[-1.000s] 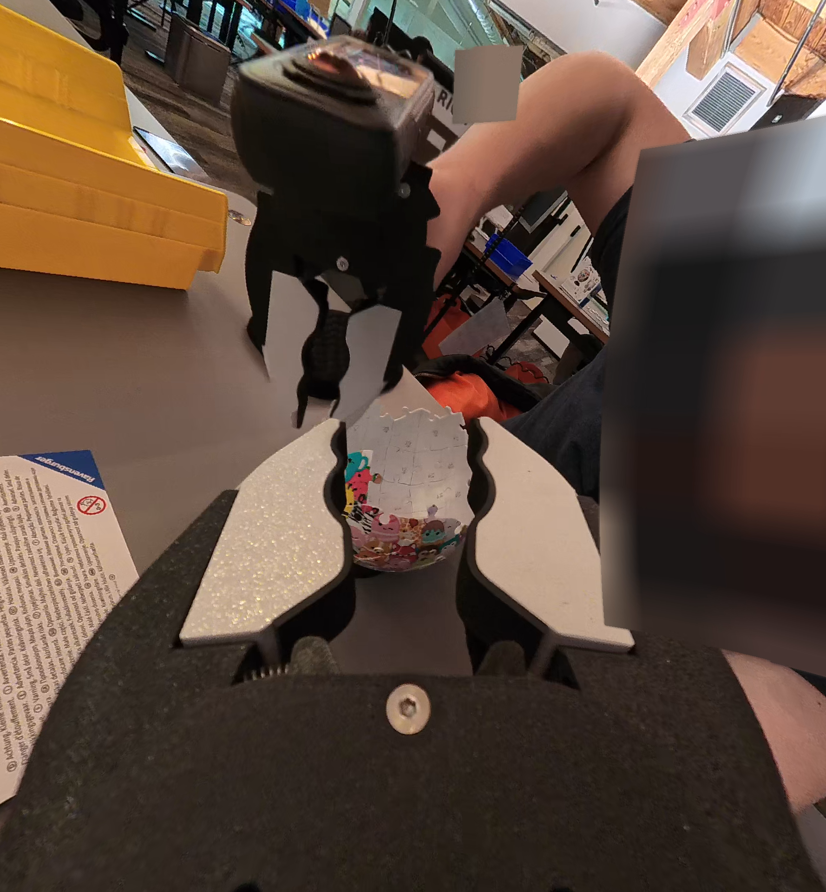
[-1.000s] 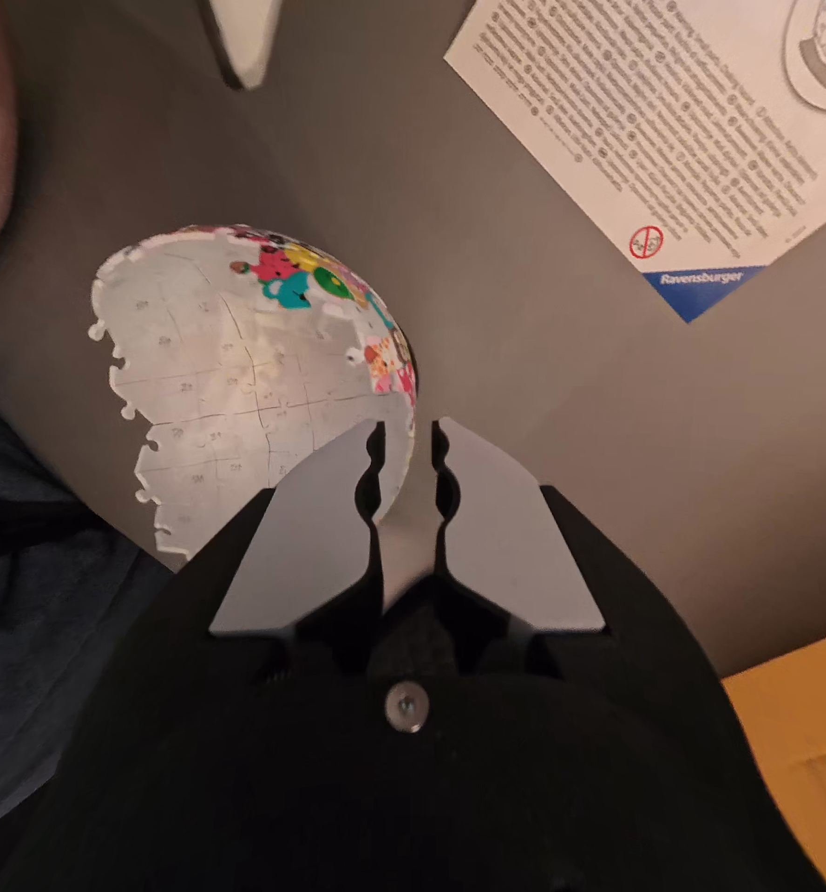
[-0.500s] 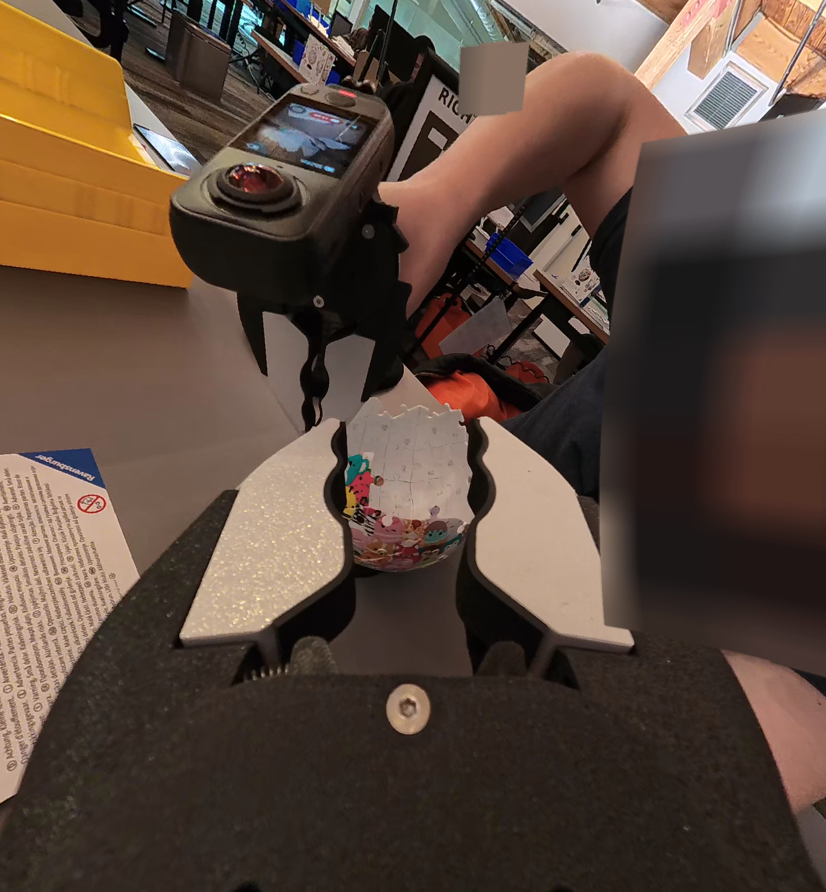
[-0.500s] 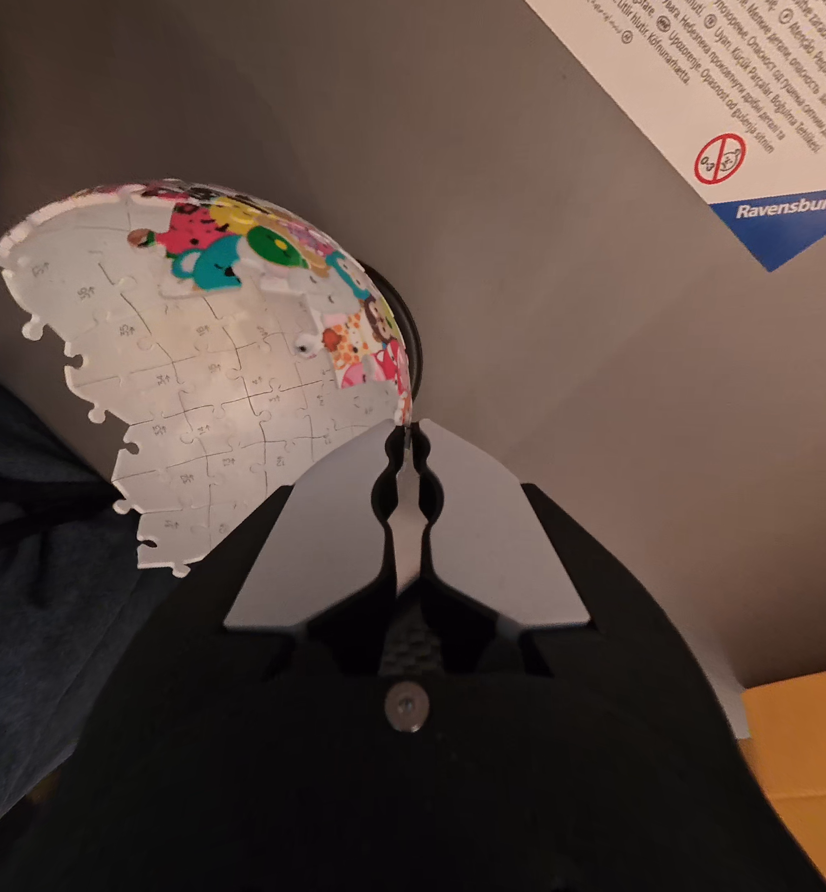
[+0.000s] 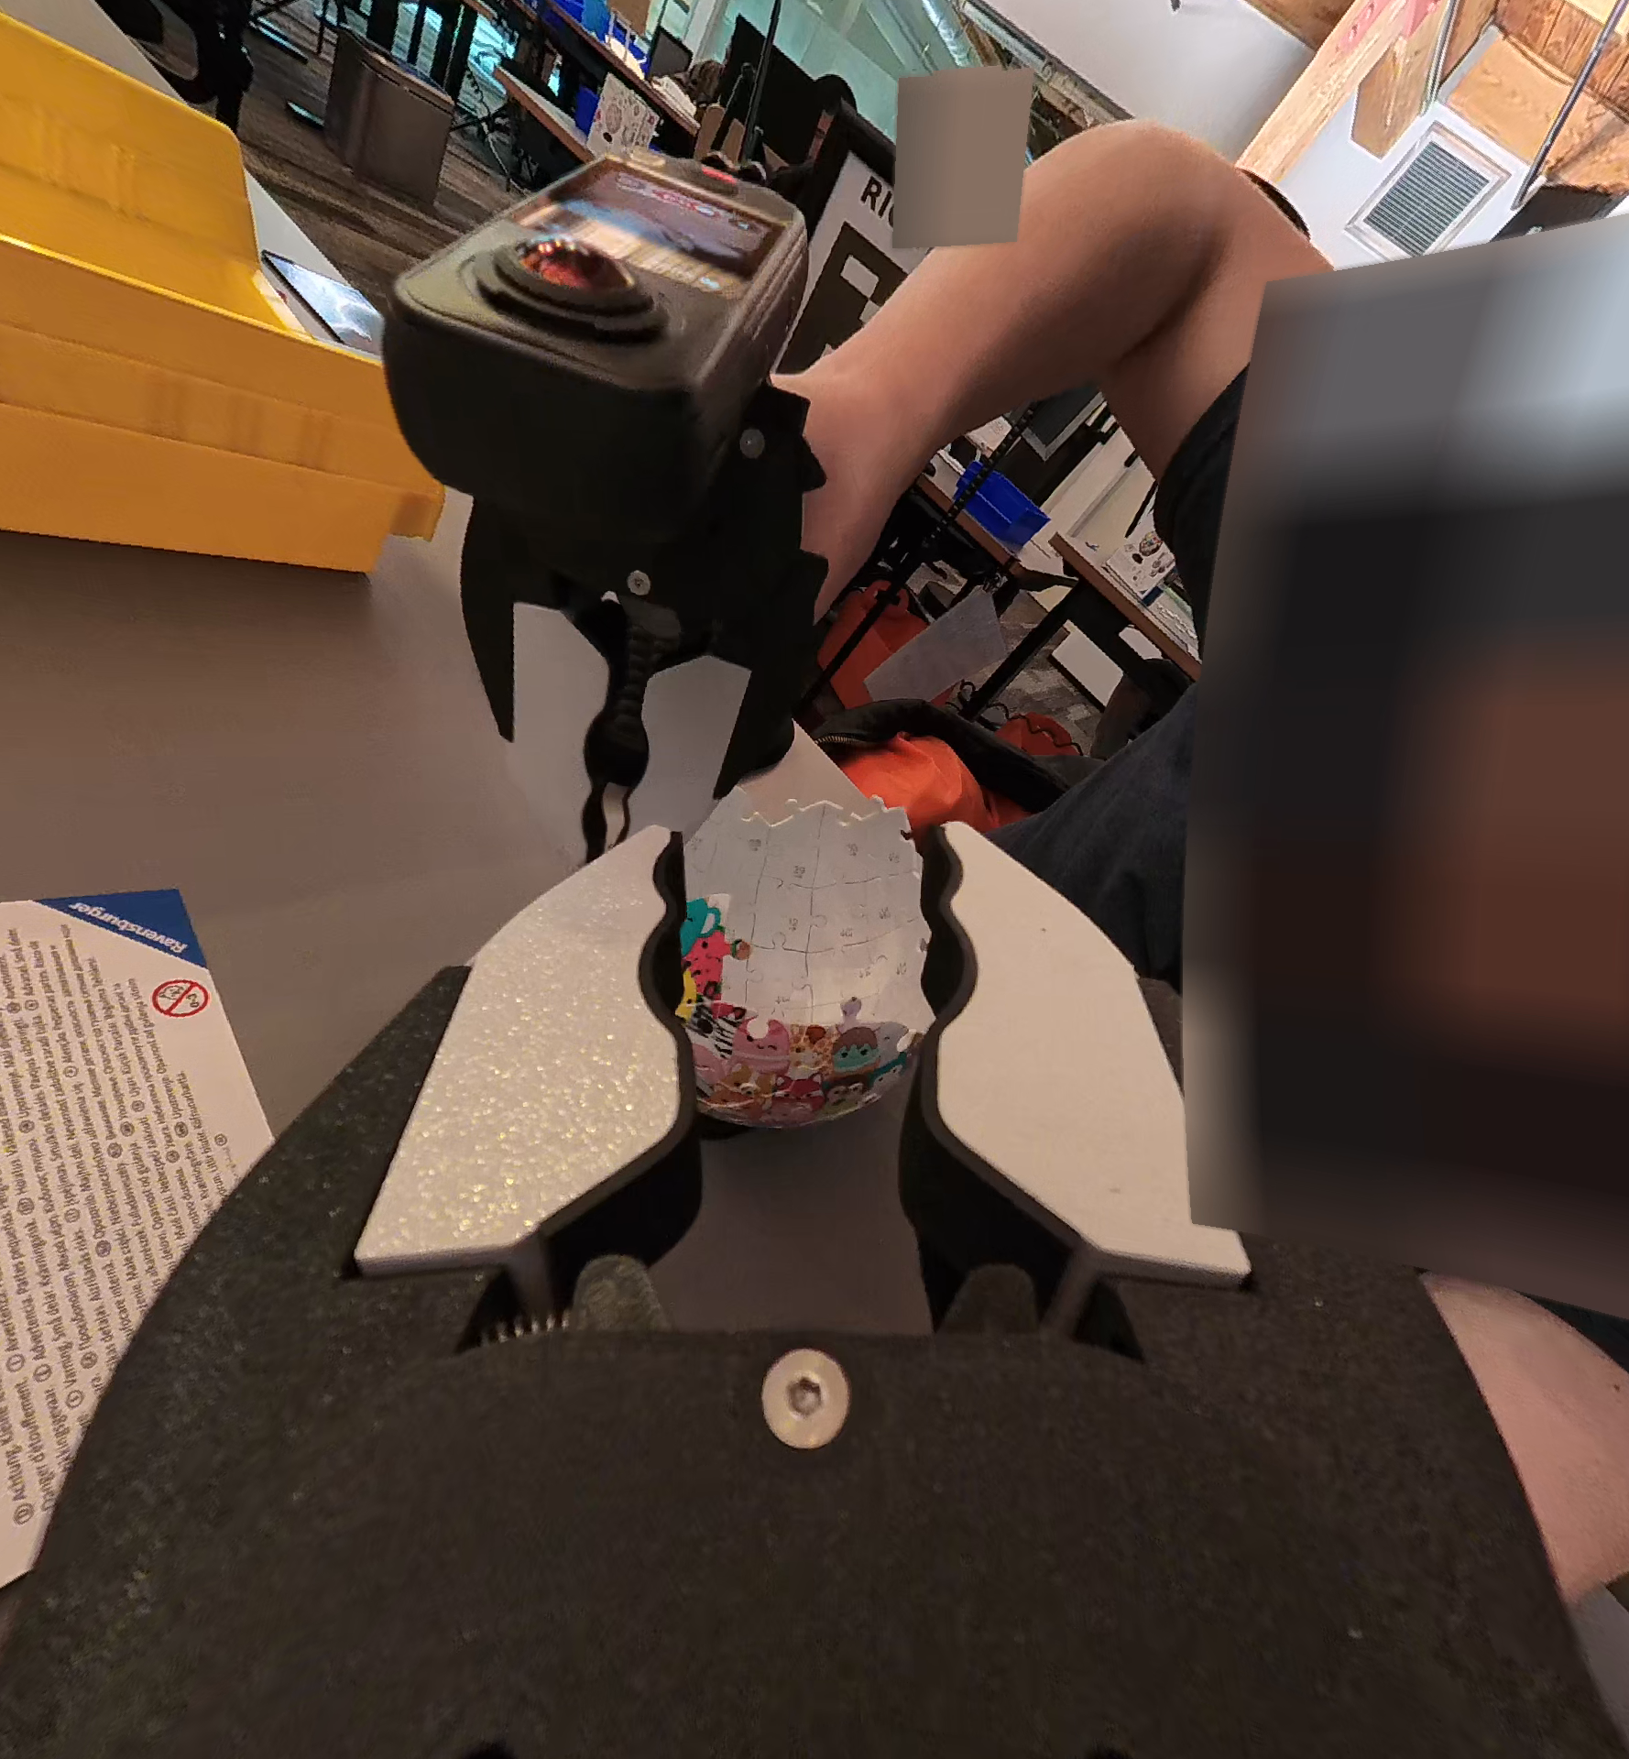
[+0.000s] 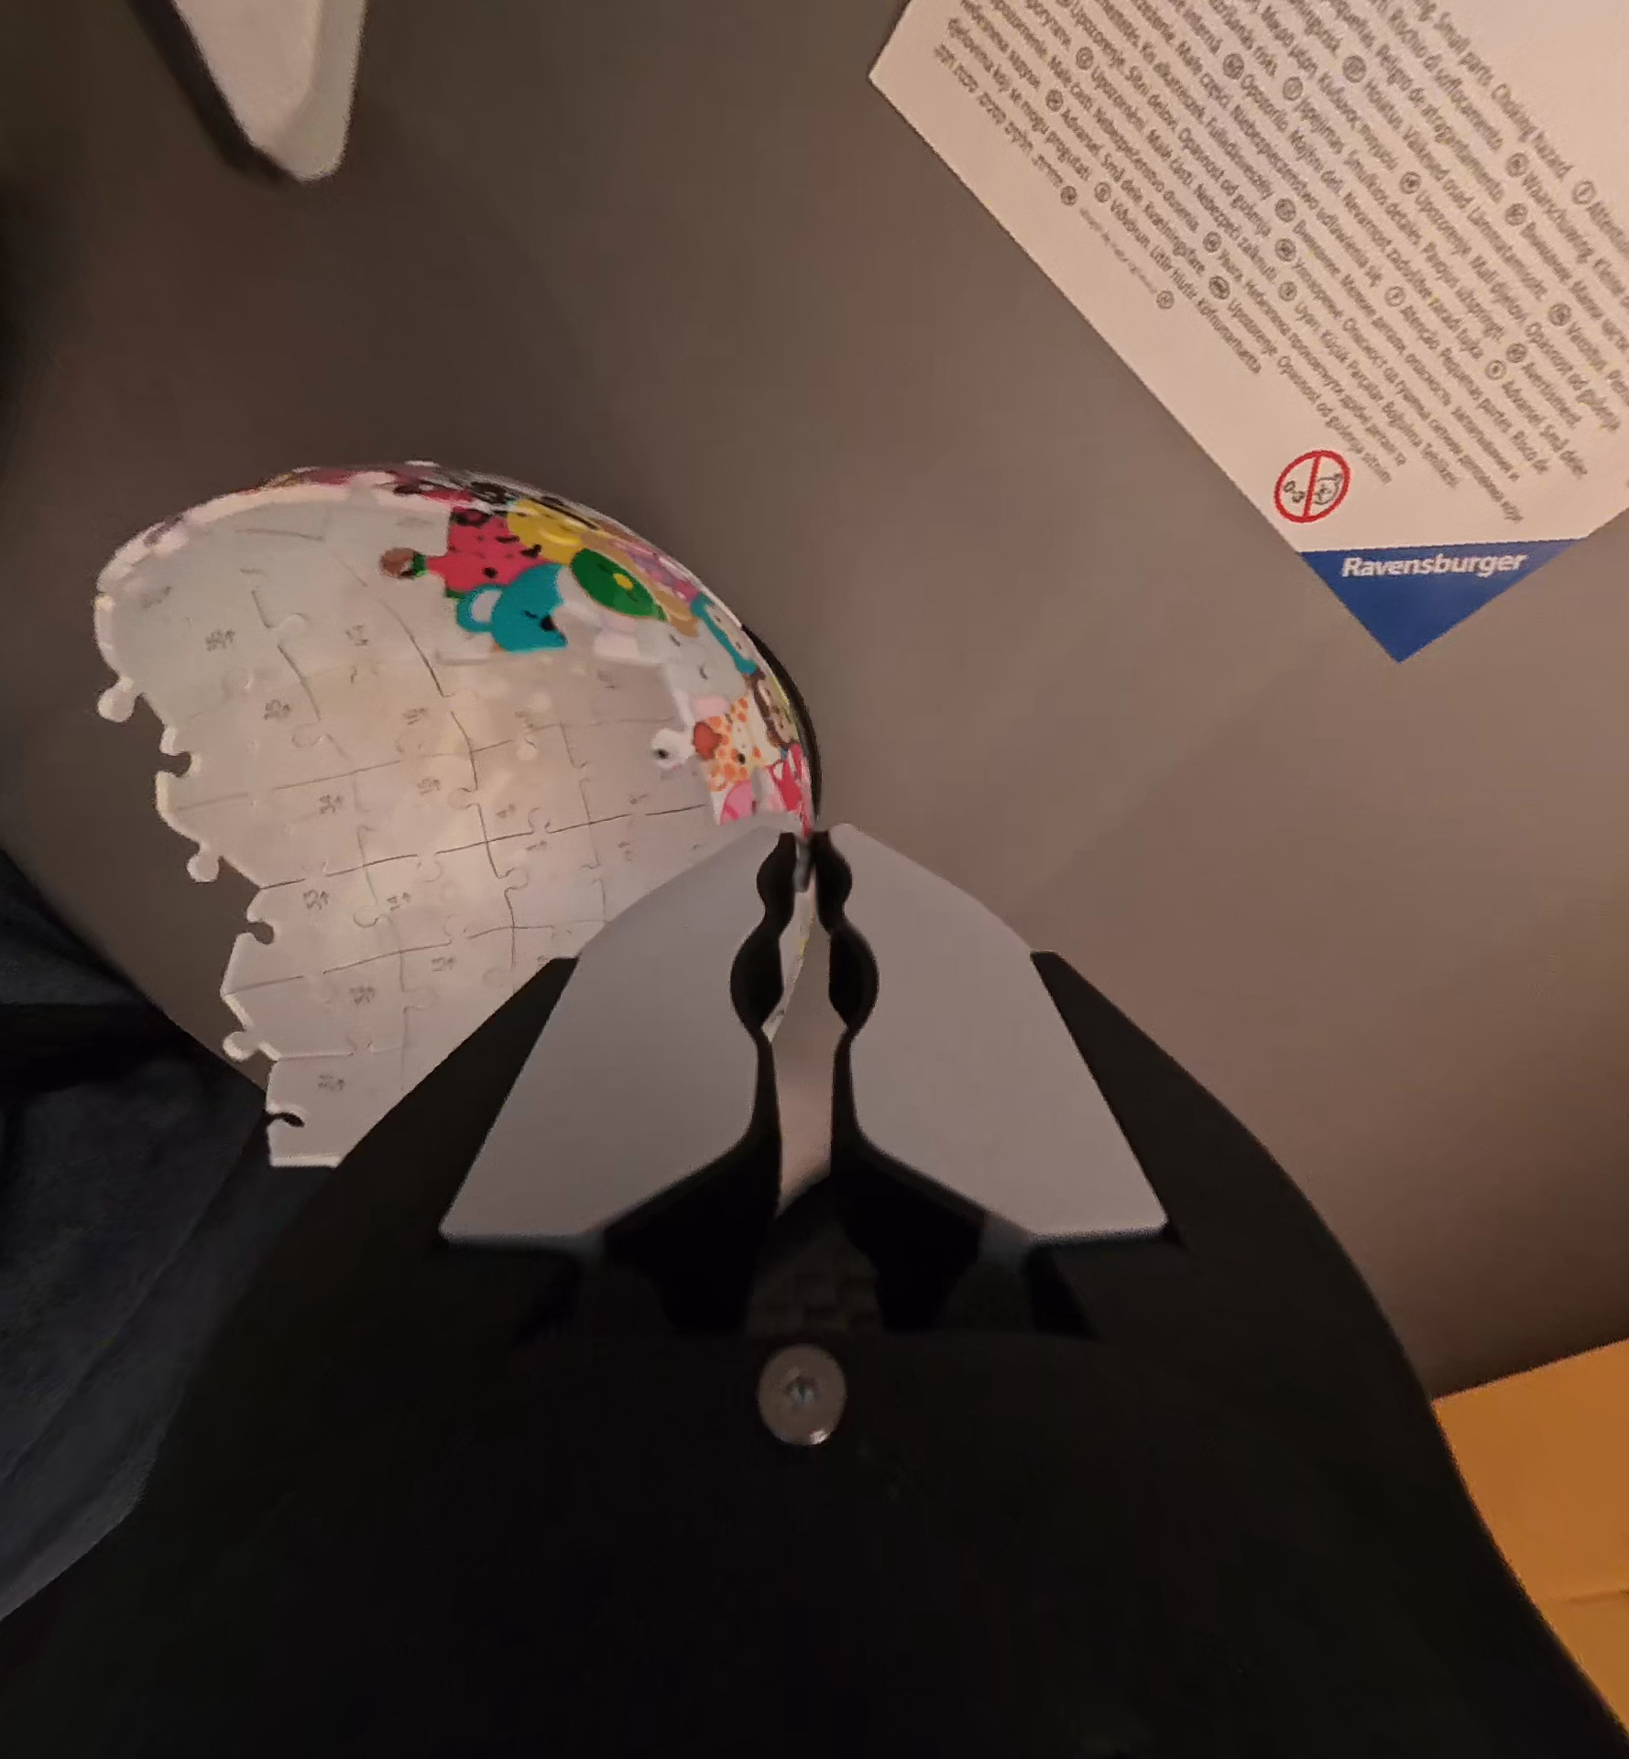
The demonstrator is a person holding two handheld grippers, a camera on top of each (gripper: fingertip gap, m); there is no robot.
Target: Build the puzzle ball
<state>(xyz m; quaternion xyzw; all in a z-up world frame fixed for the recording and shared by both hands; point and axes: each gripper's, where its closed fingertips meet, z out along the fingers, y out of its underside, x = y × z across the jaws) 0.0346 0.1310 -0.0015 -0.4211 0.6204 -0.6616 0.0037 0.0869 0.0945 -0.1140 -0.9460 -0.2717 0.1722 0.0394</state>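
The puzzle ball is a part-built shell, colourful outside and white inside, standing on the grey table. It also shows in the right wrist view, open side toward the camera, with a jagged rim. My right gripper comes down from above and is shut on the shell's rim at its right side. It also shows in the left wrist view above the ball. My left gripper is open and empty, short of the ball, which shows between its fingers. One of its fingertips appears in the right wrist view.
A printed instruction sheet lies left of the ball, also seen in the right wrist view. Yellow bins stand at the back left. A person's arm and lap are close on the right, at the table edge. Across from one pair of fingers to the other is roughly 12 cm.
My right gripper has narrowed from partly open to shut on the ball's rim and shifted slightly. My left gripper has stayed still and open.
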